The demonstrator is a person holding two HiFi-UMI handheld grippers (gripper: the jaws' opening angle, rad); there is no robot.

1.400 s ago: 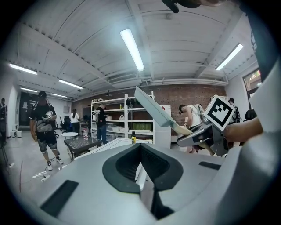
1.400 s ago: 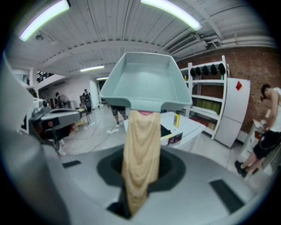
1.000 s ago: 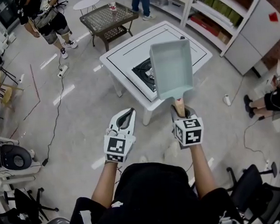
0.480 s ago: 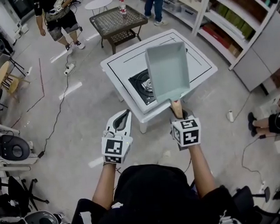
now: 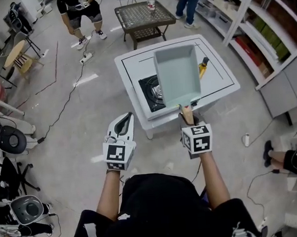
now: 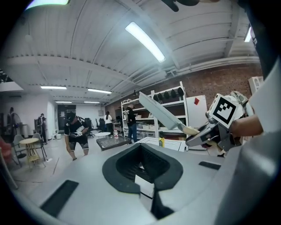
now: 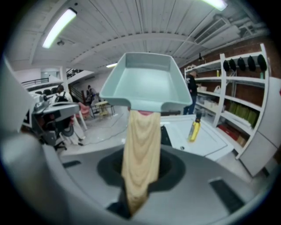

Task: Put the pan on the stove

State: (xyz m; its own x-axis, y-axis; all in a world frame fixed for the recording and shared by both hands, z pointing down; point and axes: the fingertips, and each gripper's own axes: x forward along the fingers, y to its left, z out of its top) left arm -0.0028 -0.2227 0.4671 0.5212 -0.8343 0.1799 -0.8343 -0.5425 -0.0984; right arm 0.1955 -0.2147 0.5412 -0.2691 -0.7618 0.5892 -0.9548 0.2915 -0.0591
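Observation:
A light teal rectangular pan with a wooden handle hangs in the air over the near edge of a white table. My right gripper is shut on that handle, and the pan tilts up and away from it. A black stove sits on the table's left part, partly hidden by the pan. My left gripper hovers beside it over the floor, its jaws together with nothing in them. The left gripper view shows the pan from the side.
A yellow bottle stands on the table just right of the pan. Beyond the table stands a dark mesh table, with people near it. White shelves run along the right. Chairs and cables lie to the left.
The table and stove have drifted lower and closer in the head view, and the yellow bottle has come into sight. The pan stays gripped, both grippers holding their pose.

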